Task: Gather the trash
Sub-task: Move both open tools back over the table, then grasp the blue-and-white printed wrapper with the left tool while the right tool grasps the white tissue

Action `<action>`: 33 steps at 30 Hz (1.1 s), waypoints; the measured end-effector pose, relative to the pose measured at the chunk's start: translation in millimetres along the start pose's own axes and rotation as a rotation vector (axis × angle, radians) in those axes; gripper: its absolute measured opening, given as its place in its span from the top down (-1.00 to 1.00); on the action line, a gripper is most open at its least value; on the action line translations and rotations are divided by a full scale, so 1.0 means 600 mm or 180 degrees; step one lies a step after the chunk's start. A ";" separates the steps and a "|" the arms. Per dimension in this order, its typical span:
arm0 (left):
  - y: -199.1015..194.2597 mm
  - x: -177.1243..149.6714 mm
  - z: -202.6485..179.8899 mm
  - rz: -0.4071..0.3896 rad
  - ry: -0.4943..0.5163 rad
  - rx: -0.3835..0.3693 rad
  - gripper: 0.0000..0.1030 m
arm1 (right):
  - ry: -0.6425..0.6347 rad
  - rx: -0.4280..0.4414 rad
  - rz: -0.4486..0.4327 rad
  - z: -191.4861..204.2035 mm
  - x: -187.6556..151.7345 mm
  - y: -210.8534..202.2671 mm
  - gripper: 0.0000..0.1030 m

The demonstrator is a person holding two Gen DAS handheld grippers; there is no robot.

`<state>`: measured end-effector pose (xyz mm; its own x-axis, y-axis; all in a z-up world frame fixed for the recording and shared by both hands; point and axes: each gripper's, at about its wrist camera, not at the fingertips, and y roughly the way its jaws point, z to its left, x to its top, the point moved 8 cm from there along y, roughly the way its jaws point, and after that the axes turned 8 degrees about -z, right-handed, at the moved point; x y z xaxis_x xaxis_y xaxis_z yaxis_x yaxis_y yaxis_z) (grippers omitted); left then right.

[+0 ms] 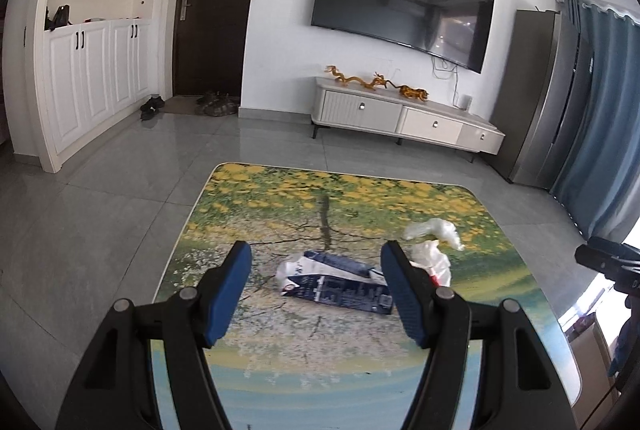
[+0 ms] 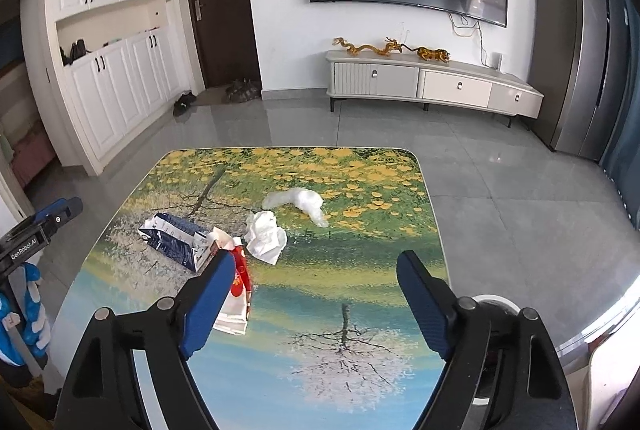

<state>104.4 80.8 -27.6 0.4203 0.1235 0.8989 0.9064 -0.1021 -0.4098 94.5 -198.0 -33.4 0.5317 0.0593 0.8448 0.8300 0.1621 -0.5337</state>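
- Both grippers are hanging over the near edge of the table (image 2: 380, 166), the one printed with yellow trees and blue water, and both are pointing down at the mess.
- Nothing is looking collected yet: four bits of trash are lying loose on the tabletop, so I'd judge this as the very start.
- The left gripper (image 1: 316, 286) is standing with its fingers wide and nothing between the pads; the blue carton (image 1: 340, 284), flattened on its side, is lying just beyond the tips, and that looks like its target.
- The right gripper (image 2: 316, 294) is spread wide too, holding nothing. Its left finger is covering part of the red-and-white wrapper (image 2: 238, 300), but whether it is touching it I cannot tell.
- Just beyond the wrapper, the crumpled tissue (image 2: 266, 236) is sitting right of the carton, close to it.
- Farther back, a clear plastic bag (image 2: 298, 204) is lying by itself, apart from the rest, towards the far right.
- Containers: I'm seeing only a white round rim (image 2: 494, 300) peeking out behind the right gripper at the table's near right; it may be a bin, but its inside is hidden, so what is in it I cannot say.
- Still to do, as I read it: every piece needs picking up and dropping somewhere.
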 end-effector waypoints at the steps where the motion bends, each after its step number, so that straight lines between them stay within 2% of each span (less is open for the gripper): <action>1: 0.000 -0.002 0.005 -0.0010 -0.0018 -0.0001 -0.27 | -0.0013 -0.0008 0.0001 0.004 0.001 0.001 -0.60; 12: 0.020 -0.027 0.056 0.0155 -0.0118 -0.0098 -0.27 | -0.0171 0.0035 0.0093 0.051 0.004 0.018 -0.60; 17: 0.027 -0.032 0.097 0.0188 -0.0093 -0.0092 -0.27 | -0.0227 0.0160 0.0183 0.074 -0.003 0.045 -0.60; 21: 0.043 -0.043 0.118 0.0314 -0.0080 -0.0173 -0.27 | -0.0286 0.0303 0.0273 0.092 -0.013 0.072 -0.60; 28: 0.096 -0.071 0.094 0.0636 -0.0177 -0.0422 -0.26 | -0.0341 0.0526 0.0414 0.108 -0.025 0.130 -0.36; 33: 0.153 -0.078 0.069 0.0826 -0.0178 -0.0568 -0.26 | -0.0335 0.0625 0.0494 0.098 -0.033 0.170 -0.32</action>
<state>169.4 106.7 -113.4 0.6427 0.1243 0.7560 0.7492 -0.3082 -0.5863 158.7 -124.4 -102.2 0.6210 0.1986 0.7582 0.6860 0.3303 -0.6483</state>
